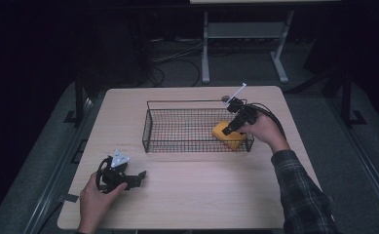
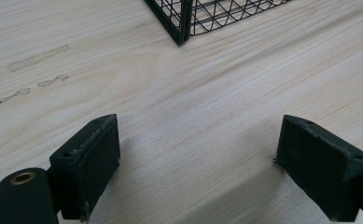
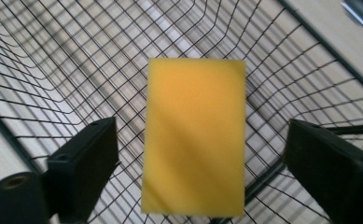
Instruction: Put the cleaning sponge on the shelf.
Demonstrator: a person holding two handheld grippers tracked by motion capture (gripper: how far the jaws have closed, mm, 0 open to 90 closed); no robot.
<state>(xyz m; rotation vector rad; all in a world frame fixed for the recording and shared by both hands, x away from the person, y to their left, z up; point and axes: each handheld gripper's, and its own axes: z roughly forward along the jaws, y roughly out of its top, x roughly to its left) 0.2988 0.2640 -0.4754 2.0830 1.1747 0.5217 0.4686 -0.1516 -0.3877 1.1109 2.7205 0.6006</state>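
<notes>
One yellow sponge (image 3: 194,135) in wire basket (image 1: 154,122); R gripper (image 3: 198,154) jaws apart, prob. untouching.

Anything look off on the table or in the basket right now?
Nothing serious. The yellow sponge lies in the right end of the wire basket, between the open right gripper's jaws. The only oddity: faint smudge marks on the table near the open left gripper.

A dim lab or recording studio. A pale wooden table (image 1: 192,195) stands on grey carpet, ringed by darkness. Black cables (image 1: 177,61) trail across the floor behind it, near the white metal legs of another stand (image 1: 205,53) and dark frame posts (image 1: 78,97).
</notes>
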